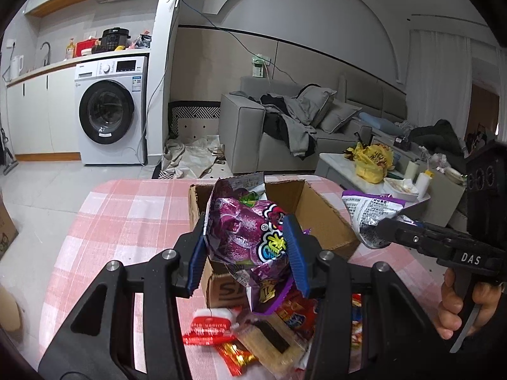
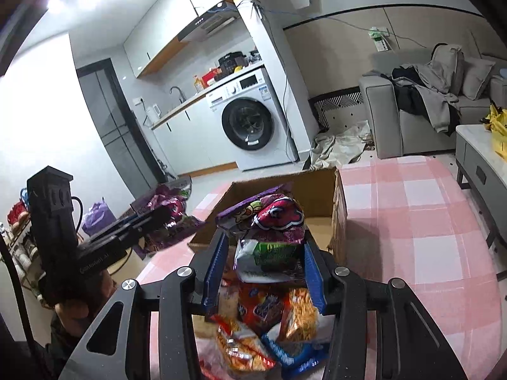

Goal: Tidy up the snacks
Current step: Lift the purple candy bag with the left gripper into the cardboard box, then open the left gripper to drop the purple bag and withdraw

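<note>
My left gripper (image 1: 245,237) is shut on a purple snack bag (image 1: 240,221), which it holds up in front of an open cardboard box (image 1: 320,209). At the right, my right gripper (image 1: 385,224) is shut on a second purple bag (image 1: 370,209) with a silver printed back, beside the box. In the right wrist view, the blue pads of that gripper (image 2: 265,240) clamp this bag (image 2: 272,221) just before the box (image 2: 317,186). The left gripper (image 2: 164,212) and its bag (image 2: 171,202) show at the left. A pile of red, orange and blue snack packets (image 2: 269,326) lies below both grippers.
The box and snacks rest on a table with a pink checked cloth (image 2: 412,221). A person's hand (image 1: 456,304) grips the right handle. Beyond the table stand a low coffee table (image 1: 332,161) with a yellow bag, a grey sofa (image 1: 240,120) and a washing machine (image 1: 107,114).
</note>
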The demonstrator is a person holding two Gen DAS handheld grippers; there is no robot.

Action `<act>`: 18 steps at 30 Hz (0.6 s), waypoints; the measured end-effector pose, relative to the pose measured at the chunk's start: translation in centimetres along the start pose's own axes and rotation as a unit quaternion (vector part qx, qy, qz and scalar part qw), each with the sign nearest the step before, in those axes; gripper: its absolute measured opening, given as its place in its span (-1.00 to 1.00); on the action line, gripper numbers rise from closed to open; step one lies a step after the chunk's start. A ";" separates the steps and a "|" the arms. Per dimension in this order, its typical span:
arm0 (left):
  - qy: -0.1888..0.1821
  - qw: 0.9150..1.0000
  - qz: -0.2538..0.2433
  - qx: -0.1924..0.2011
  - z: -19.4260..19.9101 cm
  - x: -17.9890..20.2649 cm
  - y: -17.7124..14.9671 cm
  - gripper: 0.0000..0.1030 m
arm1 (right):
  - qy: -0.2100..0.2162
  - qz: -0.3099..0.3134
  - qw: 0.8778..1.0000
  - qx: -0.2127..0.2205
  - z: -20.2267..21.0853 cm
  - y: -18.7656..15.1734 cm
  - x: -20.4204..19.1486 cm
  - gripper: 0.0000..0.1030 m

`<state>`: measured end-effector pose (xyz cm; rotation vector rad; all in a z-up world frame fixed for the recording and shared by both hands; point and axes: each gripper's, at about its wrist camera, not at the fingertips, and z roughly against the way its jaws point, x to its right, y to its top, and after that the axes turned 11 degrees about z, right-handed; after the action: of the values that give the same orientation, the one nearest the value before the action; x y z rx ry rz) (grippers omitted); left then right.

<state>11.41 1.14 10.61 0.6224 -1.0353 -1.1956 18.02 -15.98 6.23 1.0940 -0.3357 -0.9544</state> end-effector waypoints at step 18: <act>0.005 0.999 -0.002 -0.036 -9.8 0.1 -0.5 -0.17 | -0.015 -0.001 1.000 -0.004 -5.1 2.0 1.8 -0.10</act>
<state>19.96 -0.30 5.95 0.5740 -0.9792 -1.2259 23.36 -14.12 5.22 1.0733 -0.3552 -0.9751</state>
